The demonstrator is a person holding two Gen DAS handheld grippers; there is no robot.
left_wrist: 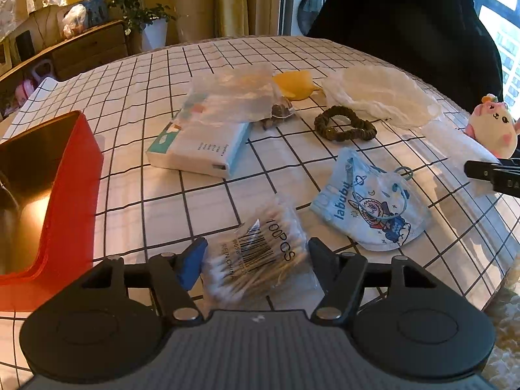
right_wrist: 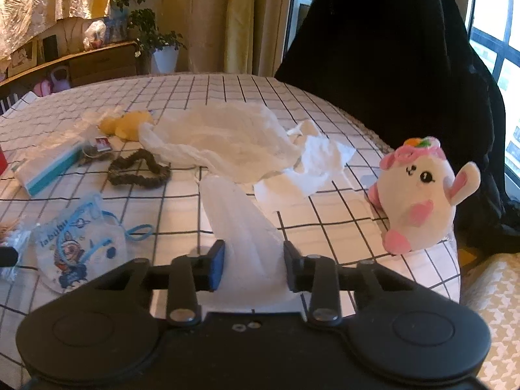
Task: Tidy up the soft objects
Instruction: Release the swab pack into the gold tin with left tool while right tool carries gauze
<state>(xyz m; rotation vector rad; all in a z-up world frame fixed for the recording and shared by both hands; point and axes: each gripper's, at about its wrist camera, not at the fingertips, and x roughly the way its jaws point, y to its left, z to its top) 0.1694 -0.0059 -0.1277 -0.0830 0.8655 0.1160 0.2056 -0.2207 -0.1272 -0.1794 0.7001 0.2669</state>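
Left gripper (left_wrist: 256, 258) straddles the cotton swab bag (left_wrist: 260, 253) on the checked tablecloth (left_wrist: 130, 97), pads not clearly pressing. Right gripper (right_wrist: 253, 261) pinches a white wipe (right_wrist: 240, 227). Plush toy (right_wrist: 419, 195) sits right; face mask (left_wrist: 370, 204) between.

White tablecloth (left_wrist: 136, 74) gridded in black; red box (left_wrist: 74, 175); pale blue cartoon-printed face mask (left_wrist: 367, 208); brown scrunchie (left_wrist: 344, 123); pink-and-cream plush toy (right_wrist: 419, 198); white tissue (right_wrist: 247, 224); yellow cloth (right_wrist: 126, 125).
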